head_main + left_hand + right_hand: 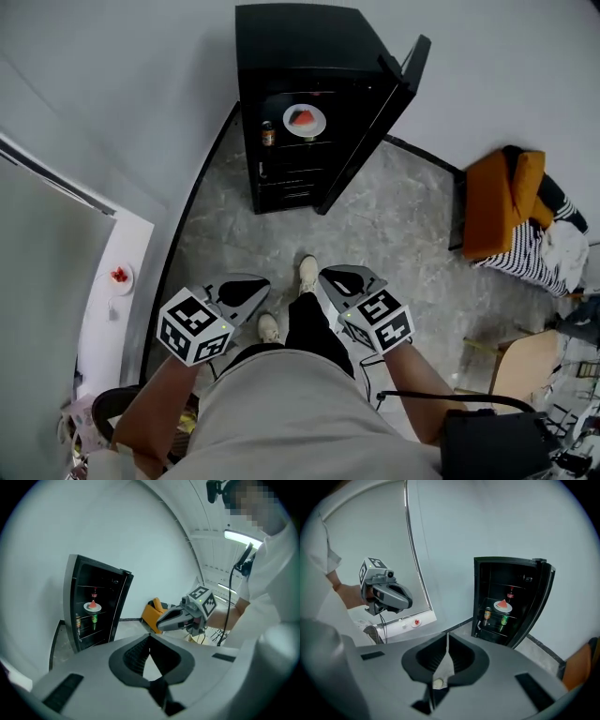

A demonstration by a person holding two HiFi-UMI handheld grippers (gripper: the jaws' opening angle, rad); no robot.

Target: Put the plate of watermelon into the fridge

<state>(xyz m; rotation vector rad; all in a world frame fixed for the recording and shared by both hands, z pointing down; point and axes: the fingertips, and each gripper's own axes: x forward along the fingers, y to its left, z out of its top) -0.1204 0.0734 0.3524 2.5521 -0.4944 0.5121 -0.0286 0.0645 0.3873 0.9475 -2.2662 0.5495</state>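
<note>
Black fridge (300, 56) stands straight ahead of both tools, well apart from them. Its door (375, 131) is swung open on the right side of the opening. The plate of watermelon (305, 121) sits on an upper shelf inside, dead ahead of us, with a can (268, 134) just to its left. We judge the placing done, with only the door left to shut.

Left tool (251, 289): jaws together, nothing between them. Right tool (336, 278): jaws meet at the tips, also empty. We hold both low and close to our body, aimed at the fridge.

Key relation: the door leaf runs out toward us from the fridge's right corner. It lies ahead-right of the right tool and farther across from the left one, so the right tool is nearer. We'd push leftward on the leaf's outer face.
</note>
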